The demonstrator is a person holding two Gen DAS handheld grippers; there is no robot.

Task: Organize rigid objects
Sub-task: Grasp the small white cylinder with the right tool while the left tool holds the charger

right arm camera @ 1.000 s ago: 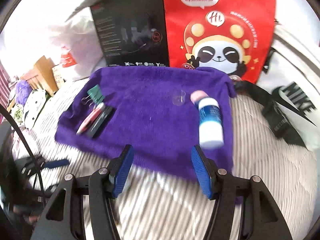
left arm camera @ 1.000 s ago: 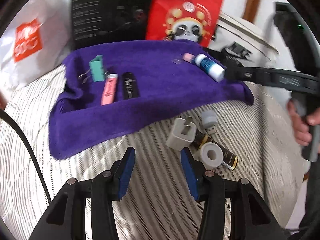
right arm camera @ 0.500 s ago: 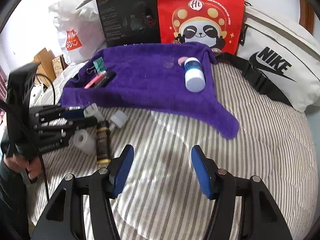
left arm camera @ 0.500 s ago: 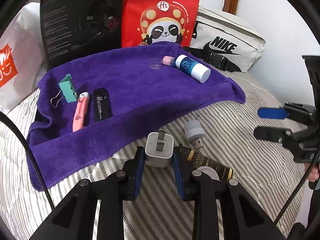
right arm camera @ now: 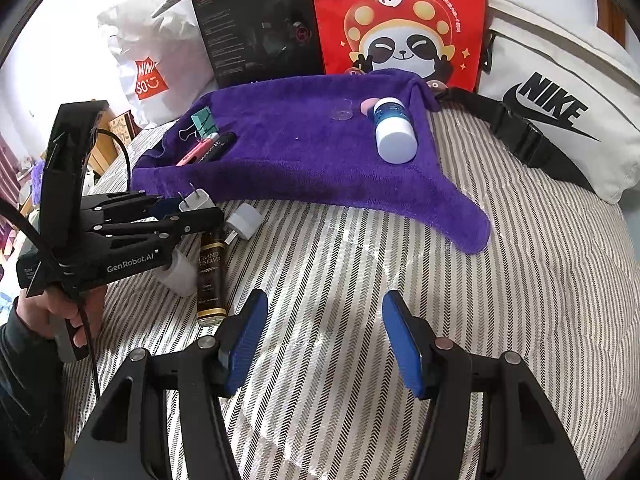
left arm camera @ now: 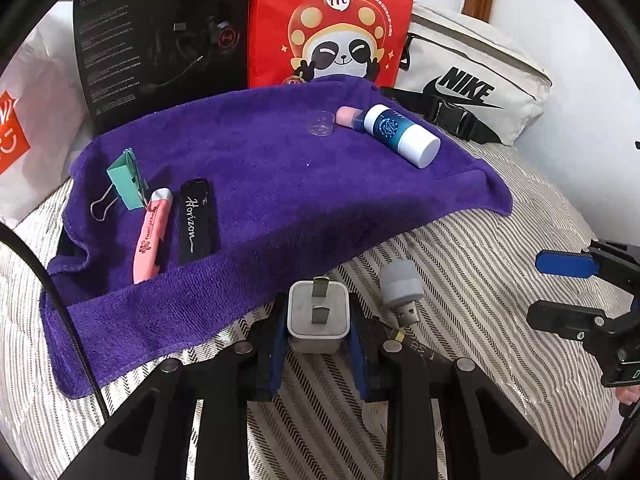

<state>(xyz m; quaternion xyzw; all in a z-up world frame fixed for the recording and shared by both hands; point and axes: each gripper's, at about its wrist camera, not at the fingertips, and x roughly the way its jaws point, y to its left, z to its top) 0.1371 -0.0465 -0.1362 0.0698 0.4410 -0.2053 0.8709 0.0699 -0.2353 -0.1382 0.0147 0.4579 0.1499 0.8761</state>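
My left gripper point(left arm camera: 319, 334) is shut on a white charger plug point(left arm camera: 319, 314), its prongs pointing up, just off the front edge of the purple towel point(left arm camera: 280, 184). Beside it lie a grey USB light point(left arm camera: 400, 286), a dark bottle point(right arm camera: 211, 276) and a white tape roll point(right arm camera: 178, 272). On the towel rest a green binder clip point(left arm camera: 126, 180), a pink knife point(left arm camera: 150, 236), a black case point(left arm camera: 196, 220), a clear cap point(left arm camera: 321, 124) and a blue-and-white bottle point(left arm camera: 400, 134). My right gripper point(right arm camera: 324, 336) hangs open over bare striped bedding, nothing between its fingers.
A black box point(left arm camera: 160, 40), a red panda bag point(left arm camera: 332, 24), a white Nike bag point(left arm camera: 472, 80) and a white shopping bag point(right arm camera: 148, 64) line the back. Striped bedding point(right arm camera: 400, 264) spreads in front of the towel. A hand point(right arm camera: 60, 316) holds the left gripper.
The left jaws have come together on the charger plug. The right gripper has pulled back from the towel toward the near bedding, with the blue-and-white bottle left lying on the towel.
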